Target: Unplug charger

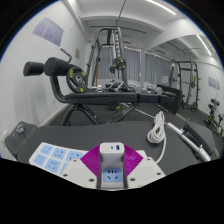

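A white power strip (55, 157) with blue sockets lies on a dark table (90, 132) and runs from the left under my fingers. A small white charger (112, 152) with a blue port on its face stands between my two magenta pads (93, 157). My gripper (112, 156) is shut on the charger, with a pad pressing on each side. An empty blue socket (112, 176) shows just in front of the charger, between the fingers. I cannot tell whether the charger's pins sit in the strip.
A white cable (156, 128) curls over the table to the right of the fingers. Beyond the table stand a black weight bench (95, 100) and gym racks (185, 85). A window is on the far wall.
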